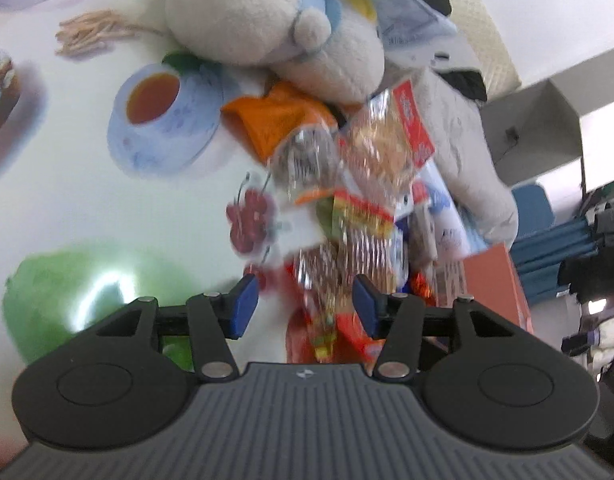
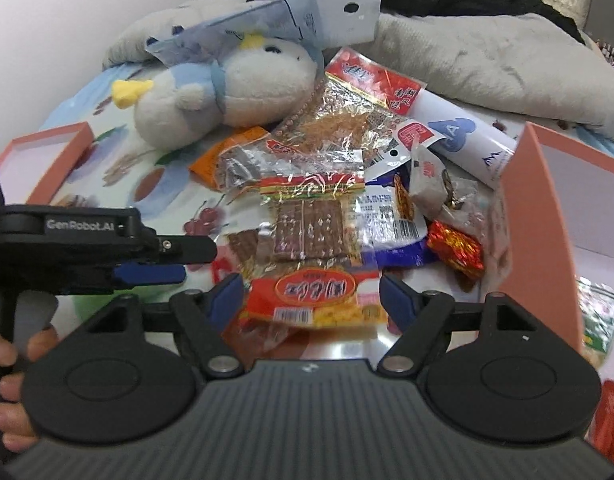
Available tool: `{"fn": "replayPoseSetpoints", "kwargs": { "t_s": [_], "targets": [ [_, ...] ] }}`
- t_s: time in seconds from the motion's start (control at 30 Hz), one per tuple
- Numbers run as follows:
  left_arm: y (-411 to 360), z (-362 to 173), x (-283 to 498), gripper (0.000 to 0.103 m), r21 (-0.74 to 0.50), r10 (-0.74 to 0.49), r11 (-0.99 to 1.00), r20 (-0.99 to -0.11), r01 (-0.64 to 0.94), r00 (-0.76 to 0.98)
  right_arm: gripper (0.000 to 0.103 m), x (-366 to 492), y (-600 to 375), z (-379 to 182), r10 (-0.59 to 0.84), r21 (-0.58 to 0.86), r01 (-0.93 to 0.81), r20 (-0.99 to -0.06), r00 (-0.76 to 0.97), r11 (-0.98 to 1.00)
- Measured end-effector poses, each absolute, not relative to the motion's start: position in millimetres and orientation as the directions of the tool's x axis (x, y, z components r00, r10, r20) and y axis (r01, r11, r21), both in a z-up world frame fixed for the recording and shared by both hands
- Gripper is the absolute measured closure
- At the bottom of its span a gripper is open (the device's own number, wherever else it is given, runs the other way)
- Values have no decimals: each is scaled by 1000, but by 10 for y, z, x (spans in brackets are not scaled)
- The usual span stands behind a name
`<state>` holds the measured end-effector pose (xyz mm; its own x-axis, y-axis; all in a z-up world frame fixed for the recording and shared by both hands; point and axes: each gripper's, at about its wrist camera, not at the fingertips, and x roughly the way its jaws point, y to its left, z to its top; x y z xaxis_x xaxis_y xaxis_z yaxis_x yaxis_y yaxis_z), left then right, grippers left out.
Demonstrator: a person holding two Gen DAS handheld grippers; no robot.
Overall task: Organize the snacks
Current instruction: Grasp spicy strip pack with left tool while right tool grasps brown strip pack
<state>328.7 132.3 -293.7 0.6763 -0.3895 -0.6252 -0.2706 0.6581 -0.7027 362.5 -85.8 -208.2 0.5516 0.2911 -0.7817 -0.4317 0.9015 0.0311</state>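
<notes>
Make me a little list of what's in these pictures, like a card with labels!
surface: printed cloth
snacks: heap of packets, red packet nearest
toy: plush bird behind the heap
tube: white, with blue hearts
boxes: orange box on the right, orange lid on the left
left gripper: jaws open above the heap, holding nothing
right gripper: jaws open around the red packet, not pressing

- Snack packets (image 2: 311, 216) are heaped mid-bed.
- Plush toy (image 2: 227, 88) is lying behind the heap, touching it.
- Open box (image 2: 547, 216) is set right of the heap.
- Box lid (image 2: 47, 148) is lying left.
</notes>
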Motion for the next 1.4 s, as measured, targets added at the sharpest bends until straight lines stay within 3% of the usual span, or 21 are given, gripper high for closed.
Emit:
{"fn": "replayPoseSetpoints", "kwargs": {
  "t_s": [0.23,0.3,0.37,0.47,0.57,0.63,0.7,0.8,1.23,1.4],
  "targets": [
    [1326,-3009,3529,47,-712,-404,658,-608,-244,683,26,3956,-663,-2265,274,4,-444,-792,545,896],
    [1309,-3030,3584,53,-721,-417,646,-607,-250,676,26,4020,-635,-2324,274,10,-445,-800,533,896],
    [1297,-3073,3625,68,-728,-429,634,-611,-261,665,26,4072,-617,-2374,276,20,-443,-807,522,896],
    [1302,-3152,3634,79,-746,-444,605,-606,-277,660,19,4093,-592,-2435,281,23,-452,-811,513,892],
    [1307,-3180,3612,86,-743,-435,604,-610,-288,662,19,4101,-605,-2491,305,56,-451,-810,501,891],
    [1321,-3199,3602,89,-747,-435,595,-609,-297,663,25,4092,-616,-2491,329,80,-462,-808,489,883],
    [1325,-3203,3599,89,-749,-434,591,-609,-301,664,37,4069,-620,-2481,332,72,-472,-802,496,879],
    [1321,-3192,3593,89,-746,-430,593,-610,-301,665,46,4078,-661,-2455,361,104,-483,-802,476,869],
    [1336,-3106,3505,88,-713,-418,639,-637,-289,648,46,3861,-794,-2282,306,56,-435,-790,532,899],
    [1320,-3184,3496,82,-773,-501,562,-601,-294,622,46,3777,-892,-2328,247,18,-395,-806,538,918]
  ]
}}
